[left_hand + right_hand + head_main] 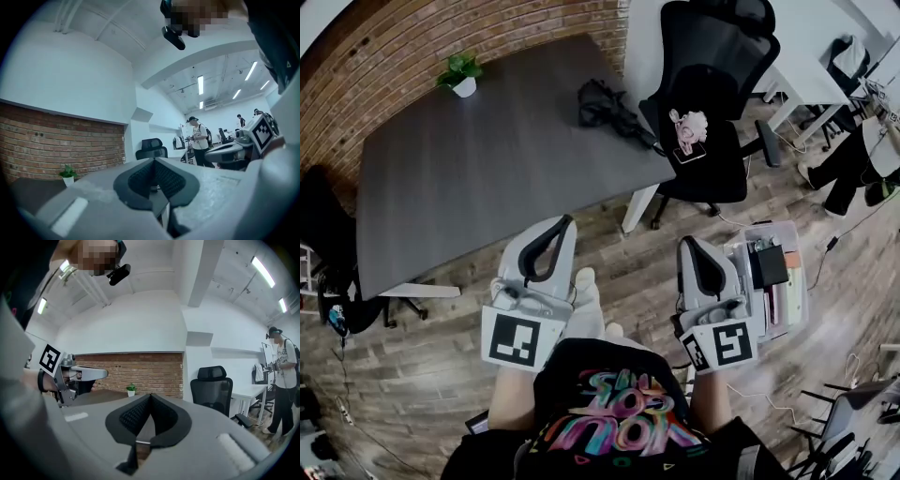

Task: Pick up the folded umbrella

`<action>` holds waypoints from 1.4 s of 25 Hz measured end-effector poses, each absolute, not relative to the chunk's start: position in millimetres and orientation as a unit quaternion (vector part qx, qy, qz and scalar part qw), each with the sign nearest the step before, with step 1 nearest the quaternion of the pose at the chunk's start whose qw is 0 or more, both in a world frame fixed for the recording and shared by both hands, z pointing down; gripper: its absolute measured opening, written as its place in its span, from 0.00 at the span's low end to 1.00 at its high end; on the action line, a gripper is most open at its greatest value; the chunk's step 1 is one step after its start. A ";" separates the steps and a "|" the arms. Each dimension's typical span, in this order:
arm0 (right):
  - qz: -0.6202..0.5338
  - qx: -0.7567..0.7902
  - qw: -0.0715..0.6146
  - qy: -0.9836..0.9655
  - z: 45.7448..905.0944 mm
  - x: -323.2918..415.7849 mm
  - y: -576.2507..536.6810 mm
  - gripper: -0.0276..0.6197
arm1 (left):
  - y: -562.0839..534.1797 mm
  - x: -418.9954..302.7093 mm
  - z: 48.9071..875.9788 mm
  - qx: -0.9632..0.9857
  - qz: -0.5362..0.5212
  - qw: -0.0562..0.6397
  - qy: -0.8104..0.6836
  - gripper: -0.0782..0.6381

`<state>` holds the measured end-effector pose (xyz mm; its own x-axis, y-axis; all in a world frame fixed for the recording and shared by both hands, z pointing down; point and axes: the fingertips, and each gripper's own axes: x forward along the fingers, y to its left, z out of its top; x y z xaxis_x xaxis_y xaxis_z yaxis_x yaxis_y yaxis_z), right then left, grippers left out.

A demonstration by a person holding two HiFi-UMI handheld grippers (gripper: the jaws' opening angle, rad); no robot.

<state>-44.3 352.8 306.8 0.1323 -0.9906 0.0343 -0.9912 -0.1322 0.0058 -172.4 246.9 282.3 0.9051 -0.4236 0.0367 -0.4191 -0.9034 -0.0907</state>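
The folded umbrella (605, 105) is a black bundle lying on the dark table (487, 169), near its far right corner. Both grippers are held level in front of the person's body, short of the table's near edge and well away from the umbrella. My left gripper (566, 223) has its jaws closed tip to tip with nothing between them, as the left gripper view (153, 159) also shows. My right gripper (684, 242) is shut and empty too, its tips meeting in the right gripper view (150, 394). Neither gripper view shows the umbrella.
A small potted plant (461, 73) stands at the table's far left corner. A black office chair (712, 84) with a pink item (687, 131) on its seat stands right of the table. A clear plastic box (773, 277) sits on the wooden floor beside my right gripper. A person (281, 376) stands far right.
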 end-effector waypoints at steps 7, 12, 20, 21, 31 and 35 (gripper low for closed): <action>0.012 0.755 0.019 -0.655 302.2 -14.3 282.8 0.04 | 179.9 -130.1 278.7 -0.980 -0.024 0.037 0.194 0.11; 0.004 0.755 0.023 -0.655 293.0 6.2 226.8 0.04 | 128.6 -104.9 274.9 -0.982 -0.023 0.032 0.187 0.11; 0.017 0.769 0.031 -0.638 301.7 25.4 172.5 0.04 | 63.8 -86.3 281.7 -0.984 -0.022 0.024 0.174 0.11; 0.018 0.772 0.032 -0.635 302.8 27.1 168.0 0.04 | 58.7 -84.1 282.1 -0.985 -0.021 0.024 0.170 0.11; 0.034 0.790 0.043 -0.611 314.4 37.9 141.9 0.04 | 24.3 -75.5 295.0 -0.988 -0.026 0.003 0.154 0.11; 0.043 0.786 0.047 -0.615 323.5 50.0 130.4 0.04 | 13.2 -68.4 306.9 -0.986 -0.036 -0.009 0.164 0.11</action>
<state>50.0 130.4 323.5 0.2399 -0.9626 0.1262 -0.9707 -0.2392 0.0207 -68.4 13.2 306.9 0.9435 -0.3231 0.0734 -0.3244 -0.9459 0.0057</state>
